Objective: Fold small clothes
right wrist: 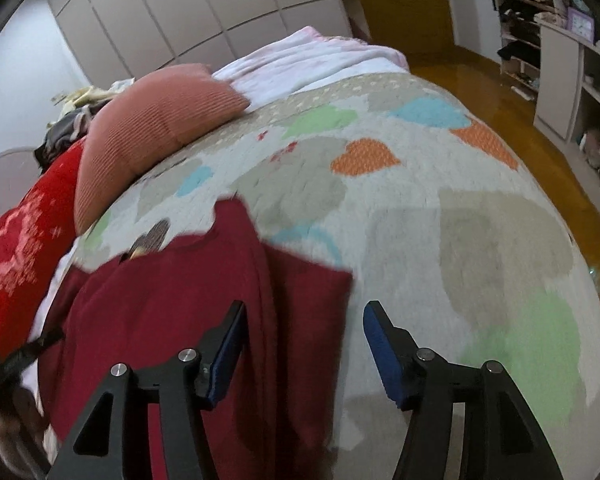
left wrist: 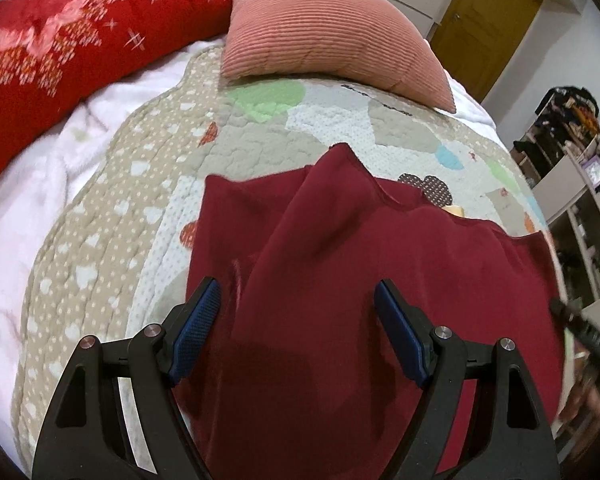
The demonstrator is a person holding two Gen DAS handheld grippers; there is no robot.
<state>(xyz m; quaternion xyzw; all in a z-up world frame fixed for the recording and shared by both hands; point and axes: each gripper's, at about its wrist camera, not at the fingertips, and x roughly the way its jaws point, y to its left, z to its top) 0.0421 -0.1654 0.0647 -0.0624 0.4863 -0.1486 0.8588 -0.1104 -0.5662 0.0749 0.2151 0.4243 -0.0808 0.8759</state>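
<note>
A dark red garment (left wrist: pixel 380 248) lies rumpled on a patchwork quilt (left wrist: pixel 260 136) spread over the bed. My left gripper (left wrist: pixel 297 286) hovers open over the cloth's near left part, and its blue pads (left wrist: pixel 198 320) stand wide apart without pressing the fabric. In the right wrist view the same garment (right wrist: pixel 180 292) fills the lower left, with its right edge running between my fingers. My right gripper (right wrist: pixel 305 308) is open above that edge; one pad is over the cloth, the other over bare quilt (right wrist: pixel 420 220). A small yellowish object peeks out at the garment's far edge (left wrist: pixel 454 211).
A pink ribbed cushion (left wrist: pixel 324 28) and a red patterned pillow (left wrist: pixel 80 48) lie at the far side of the bed. A white fleece blanket (left wrist: pixel 40 200) borders the quilt. Cluttered shelves (right wrist: pixel 560 60) stand beyond the wooden floor (right wrist: pixel 520 92) on the right.
</note>
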